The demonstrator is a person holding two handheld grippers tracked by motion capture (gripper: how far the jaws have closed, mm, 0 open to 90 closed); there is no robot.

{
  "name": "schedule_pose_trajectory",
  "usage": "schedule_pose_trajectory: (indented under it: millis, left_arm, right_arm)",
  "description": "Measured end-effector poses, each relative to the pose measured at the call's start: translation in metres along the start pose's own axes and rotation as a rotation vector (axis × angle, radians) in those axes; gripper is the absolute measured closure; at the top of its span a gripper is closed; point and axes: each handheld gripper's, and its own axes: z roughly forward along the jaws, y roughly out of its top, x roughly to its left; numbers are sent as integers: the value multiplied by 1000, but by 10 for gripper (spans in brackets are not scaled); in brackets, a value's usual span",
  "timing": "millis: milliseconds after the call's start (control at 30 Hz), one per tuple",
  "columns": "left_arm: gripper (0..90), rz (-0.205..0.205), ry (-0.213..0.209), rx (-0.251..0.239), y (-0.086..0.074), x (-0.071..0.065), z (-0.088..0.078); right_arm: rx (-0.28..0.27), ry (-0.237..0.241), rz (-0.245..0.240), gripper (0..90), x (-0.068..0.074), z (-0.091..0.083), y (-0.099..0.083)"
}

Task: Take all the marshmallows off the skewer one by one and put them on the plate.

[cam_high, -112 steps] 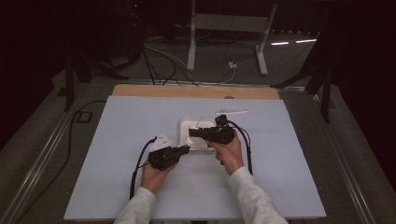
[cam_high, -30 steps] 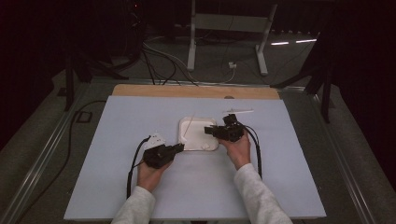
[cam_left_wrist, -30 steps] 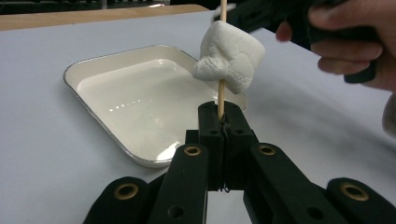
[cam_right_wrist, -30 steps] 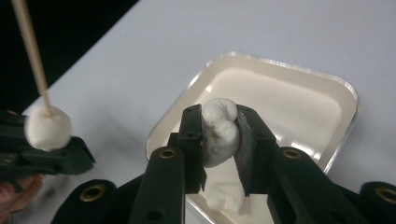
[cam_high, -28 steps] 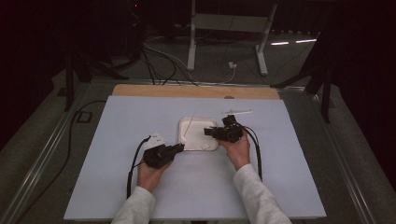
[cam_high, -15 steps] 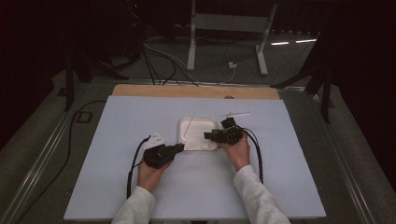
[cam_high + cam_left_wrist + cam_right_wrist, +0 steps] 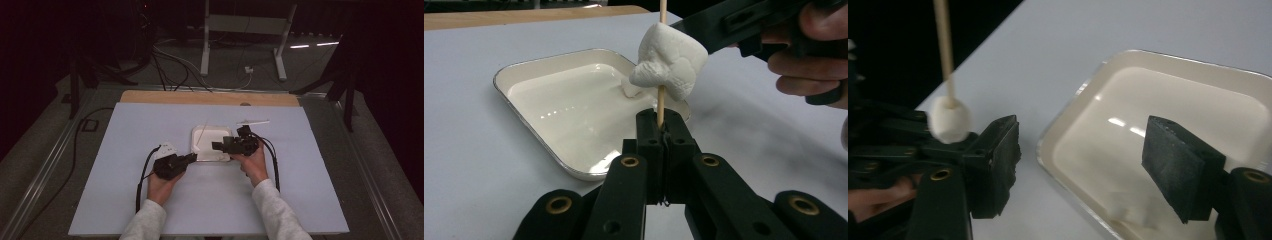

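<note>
My left gripper is shut on the lower end of a thin wooden skewer. The skewer stands upright and a white marshmallow is speared on it just above the jaws. The right gripper is open and its jaws have just been opening, with nothing between the pads. The marshmallow sits just outside its left pad. In the high view the left gripper and right gripper face each other at the front of a white tray.
The tray's rim lies on a white table sheet, and a small white lump rests inside it. A white stick lies beyond the tray. A wooden strip runs along the table's far edge.
Since the earliest frame the right gripper has shifted a little to the right, towards the tray's right side. Over the last second both hands stay almost still.
</note>
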Motion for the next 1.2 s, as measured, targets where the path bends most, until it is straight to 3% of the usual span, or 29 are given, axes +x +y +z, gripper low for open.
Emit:
schedule_pose_trajectory:
  millis: [233,533,933,1200]
  left_arm:
    - [900,-5,0,1,0,-1,1]
    - [900,-3,-4,3,1,-2,2]
    - [900,-6,-17,-5,2,-3,2]
    - [900,-8,-31,-13,3,-4,2]
  right_arm:
    - [-23,86,-4,348,13,-1,1]
    - [-21,150,-41,414,31,6,0]
    - [-2,188,-53,437,45,20,-1]
    - [9,187,-44,528,47,26,-3]
